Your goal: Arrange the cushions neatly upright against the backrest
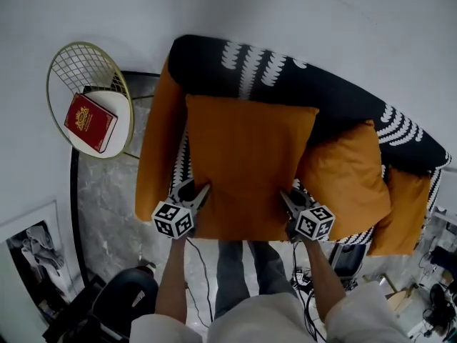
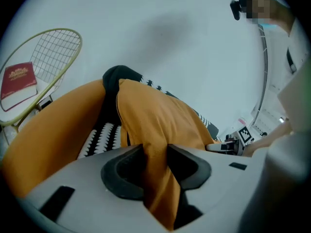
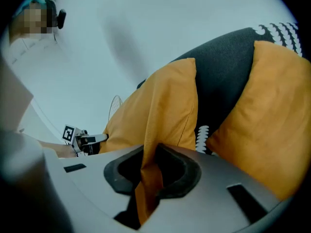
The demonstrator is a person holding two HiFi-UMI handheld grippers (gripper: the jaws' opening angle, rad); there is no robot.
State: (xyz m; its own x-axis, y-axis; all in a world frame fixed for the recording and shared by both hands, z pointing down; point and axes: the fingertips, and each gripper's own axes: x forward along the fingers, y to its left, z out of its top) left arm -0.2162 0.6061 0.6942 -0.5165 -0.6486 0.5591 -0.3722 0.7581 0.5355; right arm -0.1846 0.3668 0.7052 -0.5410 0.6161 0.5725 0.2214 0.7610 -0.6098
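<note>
Cushion (image 1: 246,163) corners sit clenched between the fingers of left gripper (image 1: 193,194) and right gripper (image 1: 290,200) (one each).

cushion (image 1: 246,163): orange | sofa (image 1: 314,84): black, white leaf pattern | book (image 1: 91,122): red

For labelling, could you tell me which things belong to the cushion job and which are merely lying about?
In the job: held orange cushion, right cushion, sofa backrest, left gripper, right gripper.
Lying about: red book, wire side table, framed picture.
</note>
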